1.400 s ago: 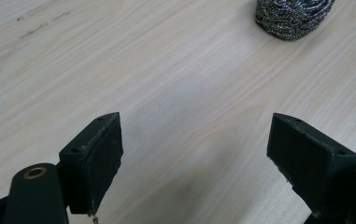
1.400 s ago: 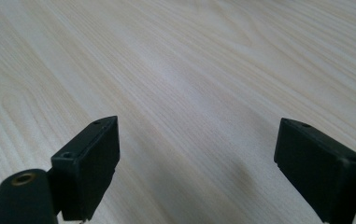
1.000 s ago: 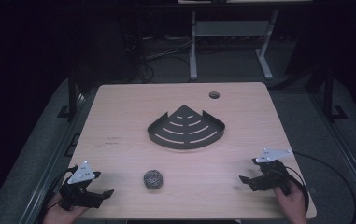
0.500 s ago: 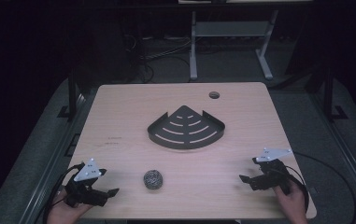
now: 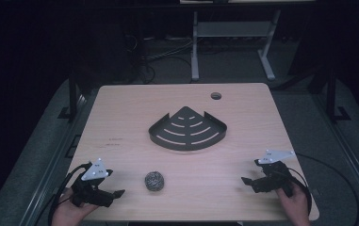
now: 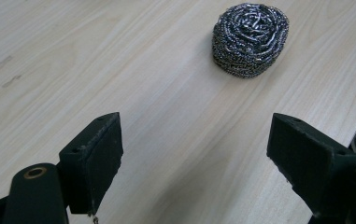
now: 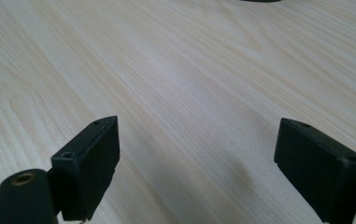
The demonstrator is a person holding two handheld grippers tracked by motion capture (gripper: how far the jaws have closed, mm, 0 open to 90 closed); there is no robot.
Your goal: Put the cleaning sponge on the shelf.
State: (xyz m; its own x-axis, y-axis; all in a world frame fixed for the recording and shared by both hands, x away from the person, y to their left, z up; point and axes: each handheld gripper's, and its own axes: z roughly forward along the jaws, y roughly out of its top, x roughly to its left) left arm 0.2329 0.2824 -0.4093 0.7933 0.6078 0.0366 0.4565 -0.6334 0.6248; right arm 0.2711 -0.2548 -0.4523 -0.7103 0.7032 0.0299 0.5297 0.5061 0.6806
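Steel scourer (image 6: 250,39) on table | left hand-held gripper (image 5: 109,195) agape, facing it | right hand-held gripper (image 5: 252,182) agape, empty

Both claws (image 5: 112,194) (image 5: 248,181) agape (low, apart)

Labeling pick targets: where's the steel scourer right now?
High view: steel scourer on the table's near edge, left of centre, just right of the open left tool, nearer than the black rack.

A dim lab: bare wooden table (image 5: 120,122), cables (image 5: 163,59) strewn on floor behind.
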